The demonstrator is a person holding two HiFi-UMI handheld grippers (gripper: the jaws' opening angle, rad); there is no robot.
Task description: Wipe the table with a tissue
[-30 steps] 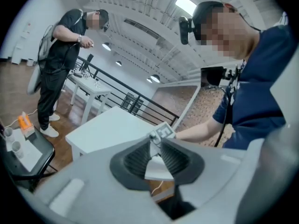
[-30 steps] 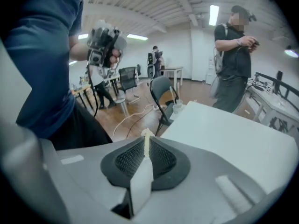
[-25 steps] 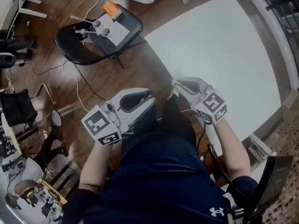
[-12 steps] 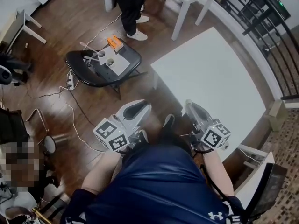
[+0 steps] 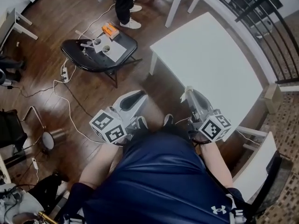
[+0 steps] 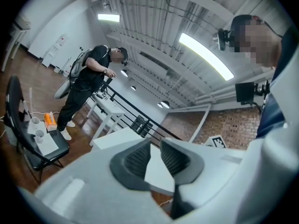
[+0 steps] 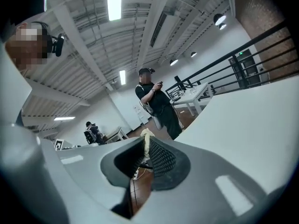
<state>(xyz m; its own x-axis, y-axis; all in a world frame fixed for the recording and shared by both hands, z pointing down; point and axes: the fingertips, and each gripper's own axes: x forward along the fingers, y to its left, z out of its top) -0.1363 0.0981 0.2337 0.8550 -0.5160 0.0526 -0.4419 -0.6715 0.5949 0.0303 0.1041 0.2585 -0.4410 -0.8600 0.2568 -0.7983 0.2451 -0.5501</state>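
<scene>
Tissue [image 7: 146,135] pinched at tips of right gripper [image 7: 145,144] fingers; left gripper [image 6: 155,147] fingers narrowly apart, empty.

Loft lab: exposed ceiling [image 6: 140,22], brick wall [image 6: 229,125], white tables [image 5: 210,55], floor cables [image 5: 68,105].

Head view steeply down, gripper views near level, all sharing white table [image 5: 210,59]

No legible txt; just Under Armour logo [image 5: 217,210] on navy shirt [image 5: 163,181]
</scene>
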